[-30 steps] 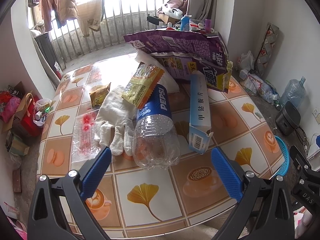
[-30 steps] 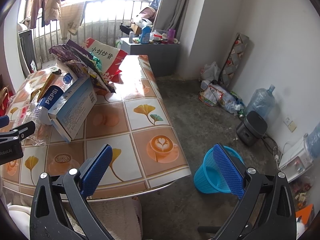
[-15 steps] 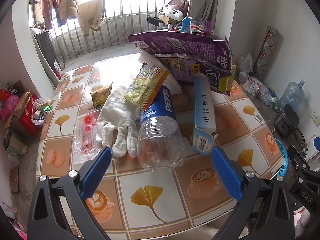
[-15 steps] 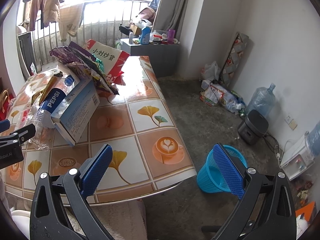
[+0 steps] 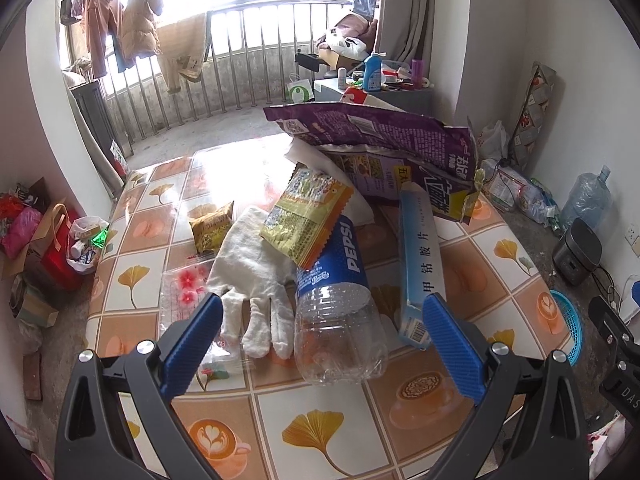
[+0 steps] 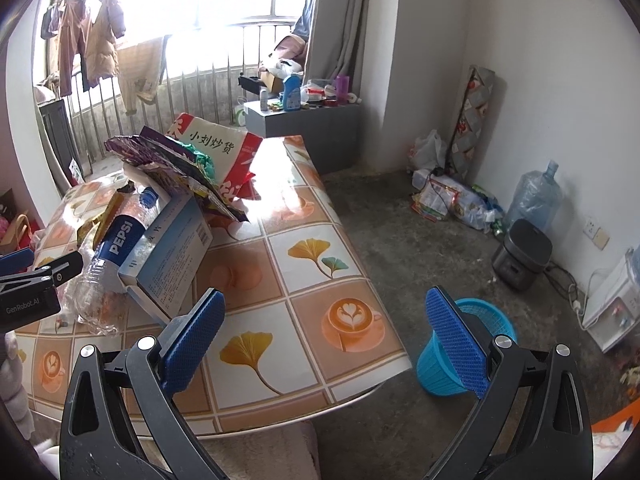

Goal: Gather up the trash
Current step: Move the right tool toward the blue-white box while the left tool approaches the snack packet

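Note:
An empty Pepsi bottle lies on the patterned table, base toward me, between the fingers of my open left gripper. A white glove lies left of it, a yellow snack wrapper rests on its top, and a light blue box leans on its right. A purple bag sits behind. My right gripper is open over the table's right edge, holding nothing. The blue basket stands on the floor just beyond it. The bottle and box lie at the left.
A small brown packet and a clear flowered wrapper lie at the left of the table. A red-and-white bag stands behind the pile. On the floor are a water jug, a dark cooker and litter by the wall.
My left gripper has moved forward, so the bottle's base now lies between its fingers. The right gripper has shifted slightly, with the basket nearer its right finger. Both stay open.

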`<state>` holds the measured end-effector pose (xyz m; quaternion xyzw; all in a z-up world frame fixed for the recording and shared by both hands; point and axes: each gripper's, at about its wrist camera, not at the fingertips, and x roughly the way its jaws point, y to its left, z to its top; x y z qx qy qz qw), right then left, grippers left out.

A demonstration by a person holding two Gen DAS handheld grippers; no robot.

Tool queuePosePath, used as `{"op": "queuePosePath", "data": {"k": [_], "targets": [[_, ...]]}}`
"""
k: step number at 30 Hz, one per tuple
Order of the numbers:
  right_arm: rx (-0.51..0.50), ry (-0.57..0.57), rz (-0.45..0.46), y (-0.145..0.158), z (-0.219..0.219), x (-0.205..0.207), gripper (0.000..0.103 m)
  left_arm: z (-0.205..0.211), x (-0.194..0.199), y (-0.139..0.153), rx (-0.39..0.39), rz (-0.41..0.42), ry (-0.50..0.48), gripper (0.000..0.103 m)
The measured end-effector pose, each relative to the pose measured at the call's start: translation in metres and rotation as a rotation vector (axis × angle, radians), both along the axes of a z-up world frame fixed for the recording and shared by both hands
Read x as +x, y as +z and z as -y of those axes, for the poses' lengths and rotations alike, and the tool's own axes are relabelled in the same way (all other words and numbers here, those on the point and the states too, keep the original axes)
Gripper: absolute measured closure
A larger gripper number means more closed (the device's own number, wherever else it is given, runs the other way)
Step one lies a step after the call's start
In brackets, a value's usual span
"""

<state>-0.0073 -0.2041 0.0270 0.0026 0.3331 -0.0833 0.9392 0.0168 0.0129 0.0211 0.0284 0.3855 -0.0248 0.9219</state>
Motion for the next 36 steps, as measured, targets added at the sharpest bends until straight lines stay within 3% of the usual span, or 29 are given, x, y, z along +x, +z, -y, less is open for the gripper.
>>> {"op": "queuePosePath", "data": {"k": [9, 23, 36], "targets": [[0.066, 0.057, 0.061, 0.013, -0.018, 0.021, 0.007, -0.009, 0.016, 0.01, 0.005, 0.062, -0.037, 0.006], [0.215, 0.093, 0.002, 0.0, -0.024, 0.041, 0.007, -0.03, 0.033, 0.003, -0.049, 0.091, -0.085, 0.006], [0.269, 0.104, -0.035, -0.006, -0.031, 0.052, 0.007, -0.049, 0.041, -0.004, -0.126, 0.105, -0.117, 0.006]]}}
